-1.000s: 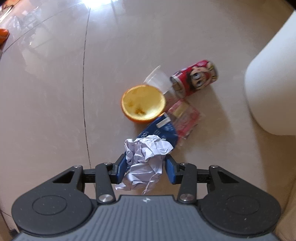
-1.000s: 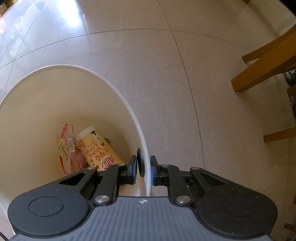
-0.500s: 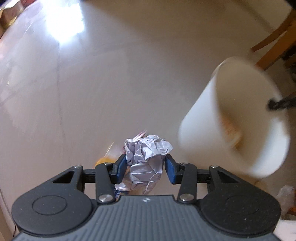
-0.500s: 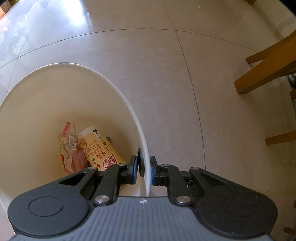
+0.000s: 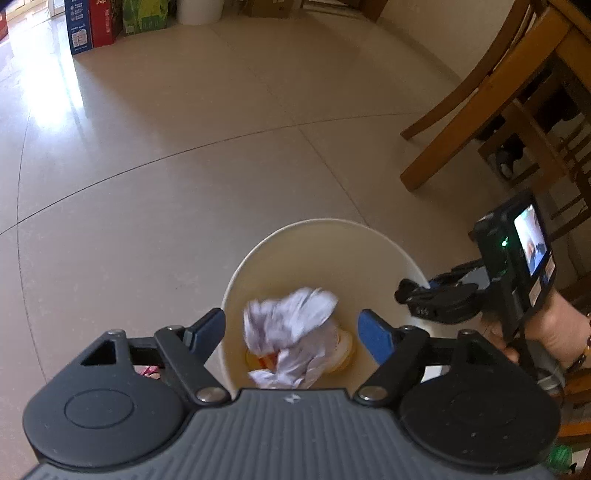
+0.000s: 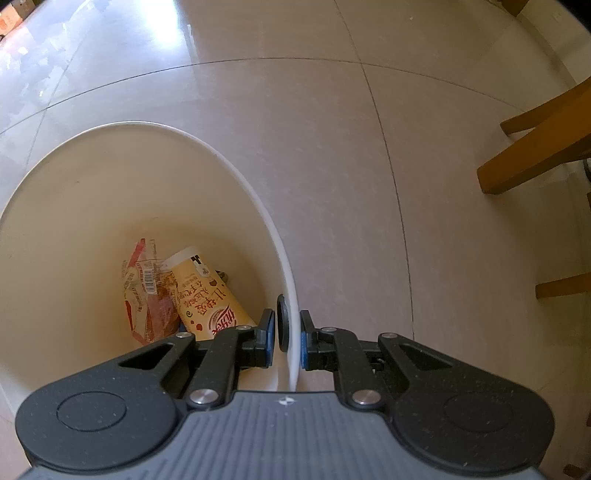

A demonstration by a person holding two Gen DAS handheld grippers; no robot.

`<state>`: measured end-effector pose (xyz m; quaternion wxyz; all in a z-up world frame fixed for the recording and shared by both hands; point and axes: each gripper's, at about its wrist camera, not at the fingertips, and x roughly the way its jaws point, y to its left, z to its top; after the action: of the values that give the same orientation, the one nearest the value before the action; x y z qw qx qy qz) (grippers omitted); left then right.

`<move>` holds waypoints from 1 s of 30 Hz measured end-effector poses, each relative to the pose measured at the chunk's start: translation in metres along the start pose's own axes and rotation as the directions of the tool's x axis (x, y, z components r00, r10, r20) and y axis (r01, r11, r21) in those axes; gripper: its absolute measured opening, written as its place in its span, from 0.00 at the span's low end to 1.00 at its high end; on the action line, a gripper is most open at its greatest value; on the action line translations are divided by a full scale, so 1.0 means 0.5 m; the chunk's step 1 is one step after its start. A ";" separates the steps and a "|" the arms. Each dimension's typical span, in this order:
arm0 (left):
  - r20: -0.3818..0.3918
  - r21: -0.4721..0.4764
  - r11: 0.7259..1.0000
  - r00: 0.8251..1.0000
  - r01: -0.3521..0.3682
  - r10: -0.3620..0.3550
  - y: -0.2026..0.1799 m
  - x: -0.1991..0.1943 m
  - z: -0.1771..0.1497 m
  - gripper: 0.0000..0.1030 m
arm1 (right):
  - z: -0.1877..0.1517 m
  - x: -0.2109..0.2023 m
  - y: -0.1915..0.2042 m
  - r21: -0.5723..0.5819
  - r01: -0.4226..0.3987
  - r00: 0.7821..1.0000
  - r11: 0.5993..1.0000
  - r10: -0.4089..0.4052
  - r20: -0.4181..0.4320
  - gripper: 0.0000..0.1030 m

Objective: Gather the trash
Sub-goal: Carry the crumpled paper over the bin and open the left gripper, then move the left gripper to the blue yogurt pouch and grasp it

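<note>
Fingers [image 5: 207, 334] of the left gripper [image 5: 291, 332] had just spread wide, releasing crumpled paper [image 5: 291, 332] over the white bin [image 5: 317, 225]; right fingers [image 6: 266, 338] pinched its rim [image 6: 293, 317] steady.

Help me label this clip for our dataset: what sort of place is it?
Most likely a home dining area: glossy tiled floor, wooden chair legs beside a wooden table, and cartons stacked by the far wall. A white bin stands on the floor.

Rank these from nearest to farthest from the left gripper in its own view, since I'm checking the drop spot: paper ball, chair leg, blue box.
1. Paper ball: between the open left gripper fingers, over the bin.
2. Chair leg: right, past the bin.
3. Blue box: far upper left.
</note>
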<state>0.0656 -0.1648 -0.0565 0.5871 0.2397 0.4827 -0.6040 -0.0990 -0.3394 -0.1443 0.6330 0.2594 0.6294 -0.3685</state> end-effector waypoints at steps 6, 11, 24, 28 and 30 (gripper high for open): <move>-0.022 -0.036 0.998 0.998 -0.054 0.053 0.023 0.012 -0.018 0.78 | -0.001 -0.003 -0.004 0.002 -0.007 1.000 1.000 0.007 0.000 0.15; -0.014 -0.086 0.985 0.989 -0.148 0.147 0.086 -0.002 -0.059 0.85 | -0.001 -0.003 -0.006 0.004 -0.007 1.000 1.000 0.007 -0.001 0.15; -0.095 -0.276 0.888 0.930 -0.368 0.355 0.303 0.011 -0.263 0.89 | -0.007 0.002 0.000 -0.001 0.009 1.000 1.000 -0.009 0.009 0.15; -0.131 -0.194 0.907 0.926 -0.373 0.353 0.312 0.076 -0.326 0.89 | -0.008 0.001 0.009 -0.008 0.024 1.000 1.000 -0.024 0.015 0.15; -0.150 -0.137 0.923 0.928 -0.361 0.341 0.316 0.104 -0.359 0.89 | -0.009 0.001 0.012 -0.004 0.027 1.000 1.000 -0.027 0.016 0.15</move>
<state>0.1543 -0.0100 -0.2241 0.6725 0.3105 0.5146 -0.4318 -0.0969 -0.3324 -0.1460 0.6334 0.2466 0.6287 -0.3779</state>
